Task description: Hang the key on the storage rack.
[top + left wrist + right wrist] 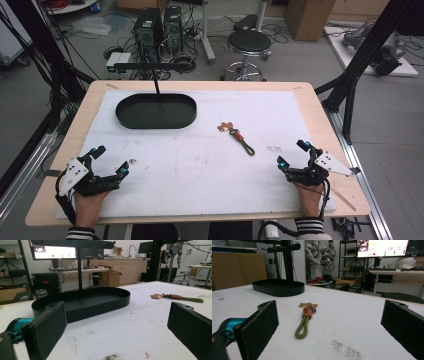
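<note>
A keychain (pixel 239 137) with an olive-green loop, a brown leather band and brass keys lies right of centre on the white mat (pixel 200 170). A black oval tray (pixel 156 111) with an upright post (pixel 157 86) rising from it stands at the back left. My left gripper (pixel 112 161) rests open at the mat's front left, jaws wide apart and empty, facing the tray (pixel 82 302) with the keychain (pixel 178 297) off to its right. At the front right, my right gripper (pixel 291 154) is open and empty, with the keychain (pixel 305 320) straight ahead of it.
The mat covers most of a light wooden table (pixel 315 107). Black frame struts (pixel 360 65) rise at both sides. Beyond the far edge stand a stool (pixel 248 45), computer towers (pixel 159 27) and cables on the floor.
</note>
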Motion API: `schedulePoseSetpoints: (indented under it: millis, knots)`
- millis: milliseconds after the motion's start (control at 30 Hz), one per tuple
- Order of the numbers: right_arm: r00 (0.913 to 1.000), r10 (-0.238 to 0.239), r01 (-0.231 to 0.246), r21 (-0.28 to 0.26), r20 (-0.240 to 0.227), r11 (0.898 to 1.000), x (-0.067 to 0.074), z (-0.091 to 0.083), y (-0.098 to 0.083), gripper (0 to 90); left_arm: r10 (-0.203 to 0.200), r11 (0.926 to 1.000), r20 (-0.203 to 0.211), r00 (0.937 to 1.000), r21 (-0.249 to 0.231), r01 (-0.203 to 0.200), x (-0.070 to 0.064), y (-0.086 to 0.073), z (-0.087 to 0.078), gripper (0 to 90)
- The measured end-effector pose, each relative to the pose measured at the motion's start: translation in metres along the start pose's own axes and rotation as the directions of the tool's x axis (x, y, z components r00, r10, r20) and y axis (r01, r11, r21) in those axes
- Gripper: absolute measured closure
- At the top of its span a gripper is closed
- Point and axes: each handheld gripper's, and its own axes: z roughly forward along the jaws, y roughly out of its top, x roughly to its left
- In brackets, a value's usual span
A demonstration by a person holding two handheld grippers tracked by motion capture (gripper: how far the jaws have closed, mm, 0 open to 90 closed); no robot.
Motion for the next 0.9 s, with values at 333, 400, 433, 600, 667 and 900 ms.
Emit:
schedulePoseSetpoints:
  millis: [333, 400, 433, 600, 667, 900]
  knots:
    - [0.9998, 0.02, -0.02, -0.004, 0.005, 1.0, -0.0013, -0.0005, 0.0, 0.3, 0.008, 1.0, 0.0, 1.0, 0.002, -0.008, -0.0003, 0.0001, -0.0001, 2.7]
    - [0.9999, 0.011, -0.011, -0.004, 0.005, 1.0, -0.0012, -0.0003, -0.0001, 0.3, 0.005, 1.0, 0.0, 1.0, 0.002, -0.005, -0.0001, 0.0001, -0.0002, 2.8]
    - [0.9999, 0.015, -0.015, -0.006, 0.006, 1.0, -0.0008, -0.0001, 0.0, 0.3, 0.004, 1.0, 0.0, 1.0, 0.001, -0.004, 0.0, 0.0001, -0.0002, 2.7]
    - [0.9995, 0.024, -0.023, -0.008, 0.02, 1.0, -0.0017, -0.0005, 0.0001, 0.3, 0.005, 1.0, 0.0, 1.0, 0.001, -0.005, 0.0, 0.0001, -0.0002, 2.7]
    - [0.9994, 0.027, -0.027, -0.007, 0.02, 1.0, -0.0016, -0.0005, 0.0002, 0.3, 0.005, 1.0, 0.0, 1.0, 0.001, -0.005, -0.0001, 0.0001, -0.0002, 2.7]
    - [0.9985, 0.051, -0.052, 0.019, 0.021, 0.998, -0.0039, 0.0014, 0.0018, 0.3, 0.003, 1.0, 0.0, 1.0, -0.003, -0.003, 0.0002, 0.0, -0.0004, 2.8]
